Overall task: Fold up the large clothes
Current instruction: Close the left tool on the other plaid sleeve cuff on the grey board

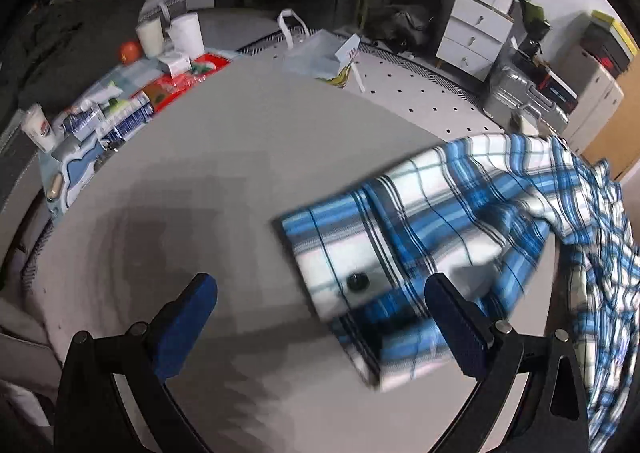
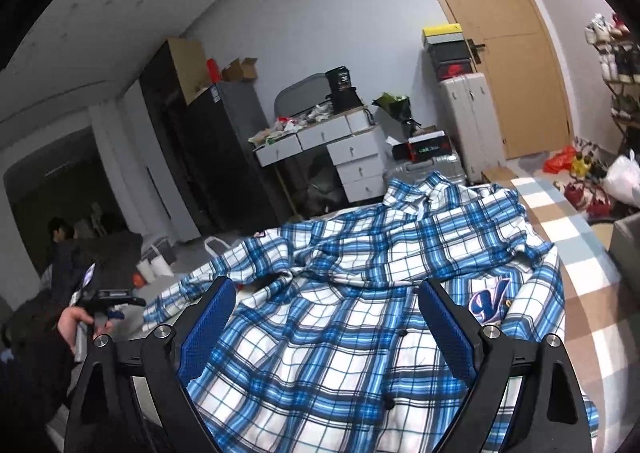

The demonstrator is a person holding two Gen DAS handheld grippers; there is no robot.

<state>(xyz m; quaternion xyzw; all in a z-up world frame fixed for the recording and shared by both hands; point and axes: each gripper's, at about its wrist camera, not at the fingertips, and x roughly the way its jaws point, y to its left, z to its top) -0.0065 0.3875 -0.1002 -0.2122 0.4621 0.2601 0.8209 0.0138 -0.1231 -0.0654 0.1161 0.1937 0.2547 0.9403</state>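
Observation:
A blue and white plaid shirt lies spread and rumpled on the grey bed, a letter patch on its chest. Its buttoned sleeve cuff reaches onto bare sheet in the left wrist view. My left gripper hovers open over that cuff, pointing steeply down; the cuff lies between the blue pads without touching them. My right gripper stands open just above the shirt's front, nothing pinched between its pads. In the right wrist view, a hand at the left edge holds the left gripper's handle.
Snack packets, cups and an orange crowd the bed's far left edge. A plastic bag lies on the dotted rug. White drawers, suitcases and a door stand beyond. A checked blanket covers the bed's right side.

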